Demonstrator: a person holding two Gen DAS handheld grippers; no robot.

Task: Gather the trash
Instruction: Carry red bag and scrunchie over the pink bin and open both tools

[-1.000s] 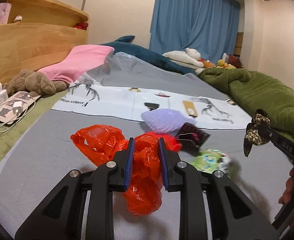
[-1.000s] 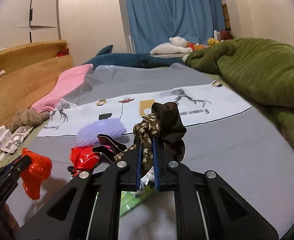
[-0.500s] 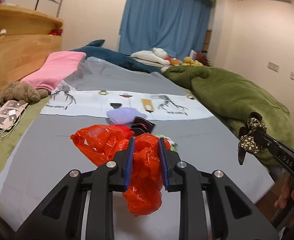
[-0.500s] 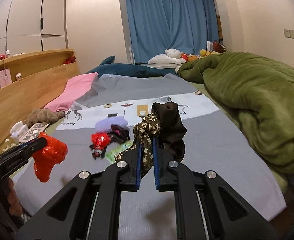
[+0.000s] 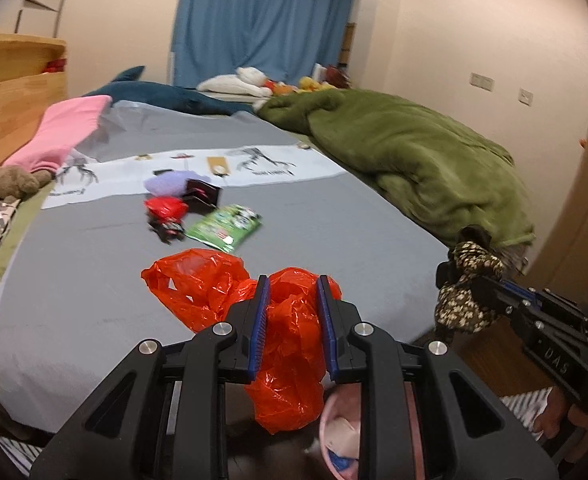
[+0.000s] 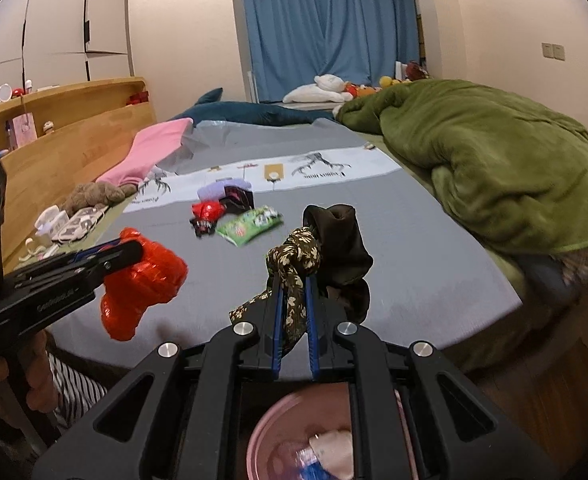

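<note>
Trash is hanging clamped in both tongs because you are hovering it over the pink bin [image 6: 294, 444]: left gripper [image 5: 292, 308] pinching the red bag [image 5: 290, 360], right gripper [image 6: 293, 312] squeezing the patterned cloth [image 6: 294, 256].

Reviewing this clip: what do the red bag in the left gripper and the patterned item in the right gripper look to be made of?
Red bag: thin glossy plastic film, judging by its sharp crinkles, shine and translucence. Patterned item: soft matte woven fabric with a floral print, knotted and limp, bunched with a dark brown cloth piece; possibly a scrunchie, though that is uncertain.
</note>
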